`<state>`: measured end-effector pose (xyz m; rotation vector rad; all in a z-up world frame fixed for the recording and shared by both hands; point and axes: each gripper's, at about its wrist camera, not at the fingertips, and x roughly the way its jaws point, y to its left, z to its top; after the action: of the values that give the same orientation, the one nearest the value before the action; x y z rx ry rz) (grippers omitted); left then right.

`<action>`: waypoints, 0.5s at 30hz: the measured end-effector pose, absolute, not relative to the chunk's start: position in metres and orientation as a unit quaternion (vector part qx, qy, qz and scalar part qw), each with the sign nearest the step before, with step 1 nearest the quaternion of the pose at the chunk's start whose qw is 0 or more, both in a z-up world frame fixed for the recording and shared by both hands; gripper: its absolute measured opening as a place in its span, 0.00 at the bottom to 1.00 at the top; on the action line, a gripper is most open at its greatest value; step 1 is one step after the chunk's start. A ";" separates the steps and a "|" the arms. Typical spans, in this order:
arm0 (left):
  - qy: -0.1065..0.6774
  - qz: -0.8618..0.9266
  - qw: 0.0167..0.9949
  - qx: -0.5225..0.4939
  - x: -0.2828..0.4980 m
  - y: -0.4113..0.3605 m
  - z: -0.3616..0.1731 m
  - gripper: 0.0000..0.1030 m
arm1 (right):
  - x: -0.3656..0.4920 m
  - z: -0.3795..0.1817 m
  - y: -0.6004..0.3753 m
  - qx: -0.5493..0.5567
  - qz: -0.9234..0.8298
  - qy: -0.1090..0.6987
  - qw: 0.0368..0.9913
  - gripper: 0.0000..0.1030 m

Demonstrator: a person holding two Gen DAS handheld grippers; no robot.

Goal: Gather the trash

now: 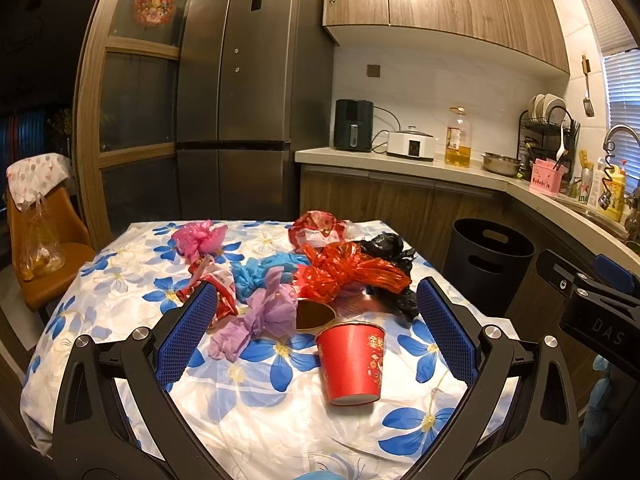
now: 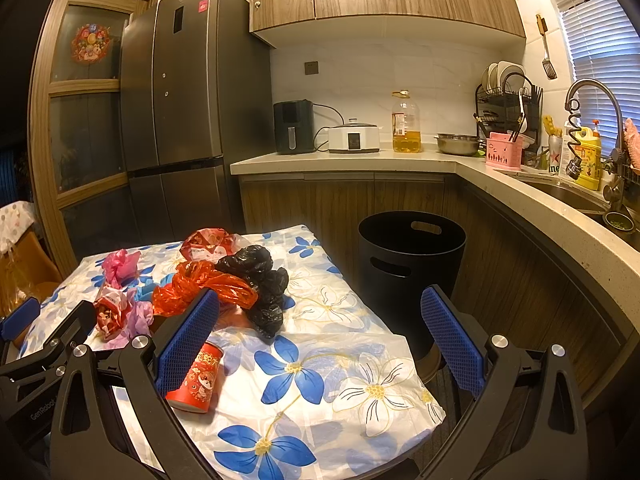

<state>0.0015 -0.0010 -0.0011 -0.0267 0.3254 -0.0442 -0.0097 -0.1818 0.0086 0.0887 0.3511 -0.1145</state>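
Crumpled trash lies in a heap on the flowered tablecloth (image 1: 256,412): a red plastic bag (image 1: 352,270), a black bag (image 1: 390,254), a pink bag (image 1: 198,238), a purple bag (image 1: 264,316) and a blue one (image 1: 260,268). A red paper cup (image 1: 352,360) lies on its side at the front. My left gripper (image 1: 316,340) hangs open above the cup, holding nothing. In the right wrist view the cup (image 2: 196,376) sits beside the left finger. My right gripper (image 2: 320,340) is open over the table's right part. A black bin (image 2: 408,272) stands on the floor, right of the table.
A dark fridge (image 1: 240,100) stands behind the table. The kitchen counter (image 2: 400,158) holds an air fryer, a cooker, an oil bottle and a dish rack, and curves round to a sink (image 2: 576,196). An orange chair (image 1: 44,256) with a plastic bag stands at the left.
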 end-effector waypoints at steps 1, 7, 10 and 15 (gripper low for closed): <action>0.162 -0.022 0.986 -0.013 0.001 -0.001 -0.001 0.95 | -0.010 0.009 -0.184 0.044 -0.057 0.175 0.982 0.95; 0.160 -0.026 0.987 -0.017 0.001 -0.001 -0.002 0.95 | -0.010 0.007 -0.185 0.047 -0.058 0.175 0.982 0.95; 0.161 -0.026 0.986 -0.017 0.001 -0.001 -0.002 0.95 | -0.009 0.007 -0.185 0.048 -0.058 0.176 0.981 0.95; 0.161 -0.025 0.987 -0.017 0.001 -0.001 -0.002 0.95 | -0.008 0.006 -0.185 0.048 -0.057 0.176 0.981 0.95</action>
<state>0.0012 -0.0010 -0.0021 -0.0335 0.3231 -0.0504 -0.0082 -0.1846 0.0059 0.0968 0.3549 -0.1154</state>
